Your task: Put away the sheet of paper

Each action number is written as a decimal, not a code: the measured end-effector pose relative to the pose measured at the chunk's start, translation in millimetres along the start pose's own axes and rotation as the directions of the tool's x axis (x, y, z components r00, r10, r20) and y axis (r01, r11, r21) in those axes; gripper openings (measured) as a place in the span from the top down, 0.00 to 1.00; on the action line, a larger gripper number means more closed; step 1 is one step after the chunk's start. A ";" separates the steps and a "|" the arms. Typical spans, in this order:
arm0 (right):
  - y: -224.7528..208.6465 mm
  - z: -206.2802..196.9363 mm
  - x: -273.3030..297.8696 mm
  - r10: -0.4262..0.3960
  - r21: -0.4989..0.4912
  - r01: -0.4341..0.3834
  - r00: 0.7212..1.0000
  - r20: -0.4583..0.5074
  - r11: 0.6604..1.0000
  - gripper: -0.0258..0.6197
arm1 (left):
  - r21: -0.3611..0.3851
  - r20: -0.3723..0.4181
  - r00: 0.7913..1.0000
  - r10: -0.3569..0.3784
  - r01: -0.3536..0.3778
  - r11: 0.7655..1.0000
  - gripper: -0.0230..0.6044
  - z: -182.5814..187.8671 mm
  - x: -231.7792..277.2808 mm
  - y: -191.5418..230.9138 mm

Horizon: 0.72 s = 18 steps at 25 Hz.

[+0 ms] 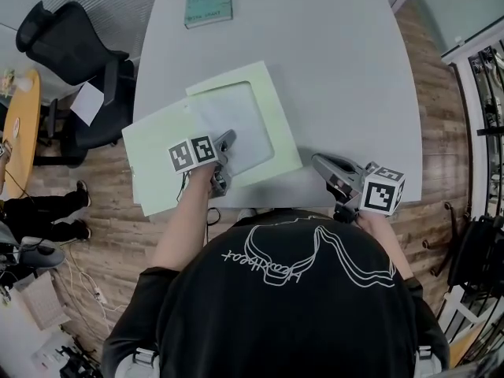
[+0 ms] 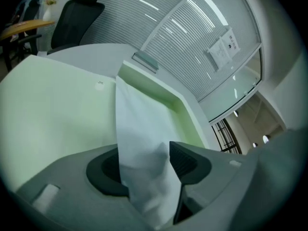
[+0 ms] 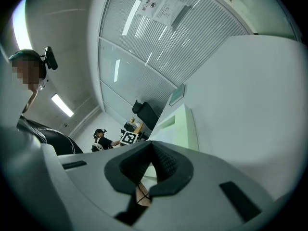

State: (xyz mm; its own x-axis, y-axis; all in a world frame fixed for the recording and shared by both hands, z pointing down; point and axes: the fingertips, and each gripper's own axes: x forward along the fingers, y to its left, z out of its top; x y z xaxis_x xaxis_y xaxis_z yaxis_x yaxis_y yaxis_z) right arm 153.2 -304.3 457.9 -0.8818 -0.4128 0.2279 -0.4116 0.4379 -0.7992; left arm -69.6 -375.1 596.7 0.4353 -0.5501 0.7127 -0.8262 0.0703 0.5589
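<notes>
Left gripper (image 1: 224, 162): jaws apart, sheet of paper (image 1: 236, 120) loose between pads, lying on green folder (image 1: 157, 156). Right gripper (image 1: 319, 162): jaws together, empty, at folder's 4 o'clock.

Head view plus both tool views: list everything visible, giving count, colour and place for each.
table: one, grey, middle of the head view
folder: one, pale green, open on the table's near left
sheet of paper: one, white, lying on the folder
book: one, teal, at the table's far edge
office chair: one, black, left of the table
round table: one, wooden, far left
another person's legs: one pair, dark trousers, on the floor at left
left tool: one, grey, jaws apart with the sheet between them
right tool: one, grey, jaws together, empty, at the table's near right edge
</notes>
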 end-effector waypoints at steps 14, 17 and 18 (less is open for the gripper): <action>-5.6 -0.4 5.6 0.025 -0.067 -0.030 0.996 -0.081 0.997 0.95 | 0.031 0.231 0.970 0.070 -0.079 0.996 0.48 34.5 -48.7 16.8; 4.8 1.9 11.7 0.038 -0.084 -0.043 0.997 -0.068 0.996 0.95 | 0.055 0.258 0.966 0.016 -0.031 0.998 0.48 42.8 -69.2 7.2; 10.2 1.5 14.7 0.043 -0.087 -0.048 0.997 -0.063 0.995 0.95 | 0.076 0.258 0.966 -0.018 -0.002 0.997 0.48 43.2 -76.3 1.3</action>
State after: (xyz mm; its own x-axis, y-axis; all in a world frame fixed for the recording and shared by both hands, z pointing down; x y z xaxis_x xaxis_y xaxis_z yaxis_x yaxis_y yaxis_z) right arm 136.5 -307.1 452.3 -0.9114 -0.3424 0.2281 -0.3869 0.5249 -0.7581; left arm -119.3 -369.0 524.8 0.3429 -0.7472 0.5693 -0.8519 0.0080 0.5236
